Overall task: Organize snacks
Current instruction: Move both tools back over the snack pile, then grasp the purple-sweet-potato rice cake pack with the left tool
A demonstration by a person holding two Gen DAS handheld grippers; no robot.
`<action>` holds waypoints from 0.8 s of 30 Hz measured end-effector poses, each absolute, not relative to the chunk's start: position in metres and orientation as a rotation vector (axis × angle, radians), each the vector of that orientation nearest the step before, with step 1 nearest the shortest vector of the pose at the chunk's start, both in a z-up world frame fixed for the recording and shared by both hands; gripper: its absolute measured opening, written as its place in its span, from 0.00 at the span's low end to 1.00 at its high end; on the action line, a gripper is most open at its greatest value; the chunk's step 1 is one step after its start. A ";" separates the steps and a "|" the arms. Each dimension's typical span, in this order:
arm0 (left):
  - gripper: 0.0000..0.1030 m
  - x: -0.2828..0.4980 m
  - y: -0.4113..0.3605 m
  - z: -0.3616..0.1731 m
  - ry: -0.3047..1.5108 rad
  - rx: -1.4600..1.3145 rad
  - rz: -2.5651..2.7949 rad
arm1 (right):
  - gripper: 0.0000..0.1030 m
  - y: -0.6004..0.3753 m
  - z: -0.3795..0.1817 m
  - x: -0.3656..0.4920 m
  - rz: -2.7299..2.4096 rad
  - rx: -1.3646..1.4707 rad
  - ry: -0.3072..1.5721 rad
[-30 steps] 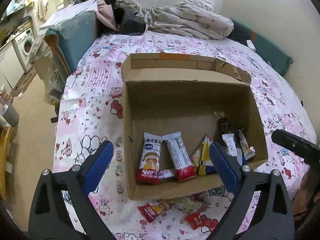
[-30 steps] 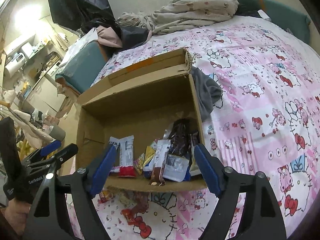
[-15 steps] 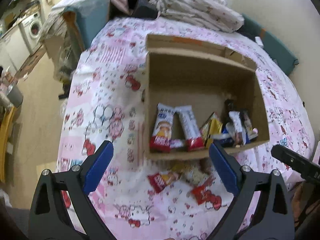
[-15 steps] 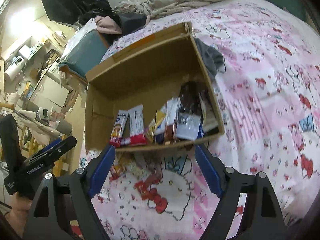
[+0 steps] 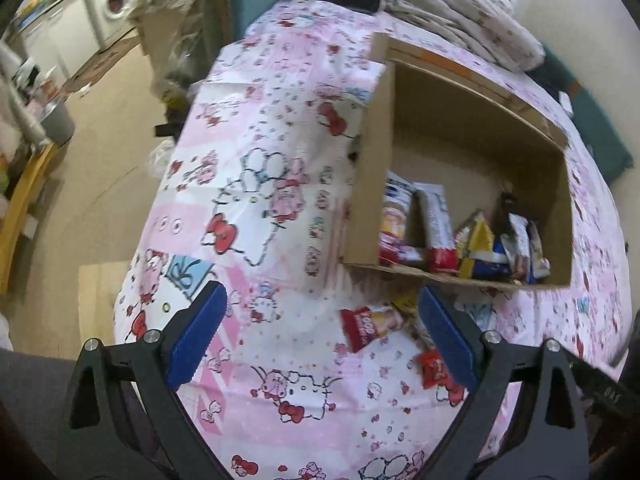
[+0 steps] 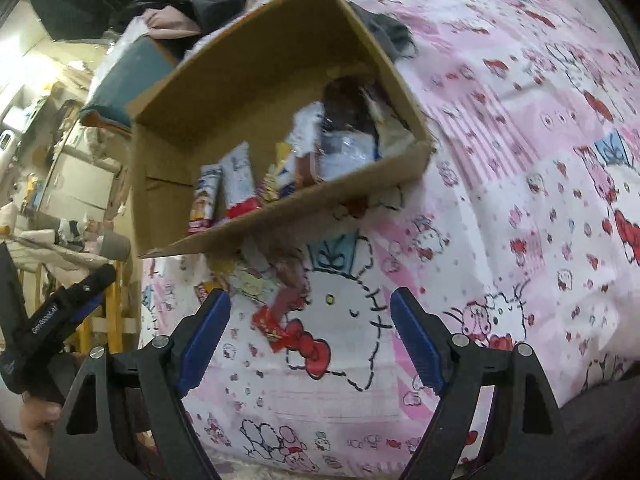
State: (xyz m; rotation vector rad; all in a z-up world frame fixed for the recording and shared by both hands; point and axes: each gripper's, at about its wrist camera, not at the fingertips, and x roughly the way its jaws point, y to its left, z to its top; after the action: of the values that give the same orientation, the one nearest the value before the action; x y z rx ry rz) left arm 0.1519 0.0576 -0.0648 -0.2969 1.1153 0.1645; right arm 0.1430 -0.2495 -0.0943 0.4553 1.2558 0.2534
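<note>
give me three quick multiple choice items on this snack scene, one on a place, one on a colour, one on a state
1. Where does the small red packet lie?
A. inside the box
B. on the bedsheet in front of the box
C. on the floor

2. What colour are the gripper pads?
A. blue
B. green
C. yellow

3. How is the right gripper?
A. shut on a packet
B. shut, empty
C. open, empty

Answers:
1 B, it rests on the bedsheet outside the cardboard box.
2 A, both pads are blue.
3 C, jaws stand wide with nothing between them.

Home bedrm: bed w/ bedding, washing machine.
</note>
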 end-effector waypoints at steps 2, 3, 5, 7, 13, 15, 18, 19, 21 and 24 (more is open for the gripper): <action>0.92 0.151 0.063 -0.066 1.101 -0.325 0.187 | 0.82 -0.252 -0.098 0.144 0.240 0.471 1.267; 0.92 0.150 0.064 -0.067 1.102 -0.330 0.191 | 0.82 -0.254 -0.098 0.145 0.232 0.474 1.270; 0.92 0.152 0.064 -0.073 1.125 -0.328 0.190 | 0.82 -0.257 -0.101 0.146 0.210 0.485 1.278; 0.92 0.156 0.061 -0.083 1.163 -0.329 0.176 | 0.82 -0.260 -0.104 0.148 0.207 0.511 1.290; 0.92 0.180 0.013 -0.128 1.309 -0.136 0.029 | 0.82 -0.259 -0.107 0.151 0.215 0.519 1.304; 0.92 0.186 -0.013 -0.141 1.365 0.049 -0.052 | 0.82 -0.258 -0.107 0.152 0.221 0.507 1.307; 0.92 0.194 -0.037 -0.142 1.376 0.212 -0.161 | 0.82 -0.257 -0.110 0.153 0.224 0.493 1.321; 0.92 0.197 -0.043 -0.144 1.389 0.257 -0.193 | 0.82 -0.258 -0.112 0.153 0.224 0.495 1.327; 0.90 0.203 -0.049 -0.152 1.405 0.315 -0.238 | 0.82 -0.259 -0.113 0.152 0.220 0.501 1.333; 0.72 0.207 -0.055 -0.168 1.442 0.363 -0.305 | 0.82 -0.260 -0.113 0.153 0.219 0.503 1.334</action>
State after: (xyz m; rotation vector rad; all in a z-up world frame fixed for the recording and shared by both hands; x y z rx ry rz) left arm 0.2072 -0.0551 -0.1680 0.3626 1.4417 -0.3049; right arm 0.1531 -0.2597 -0.1134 0.5034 1.3343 0.2189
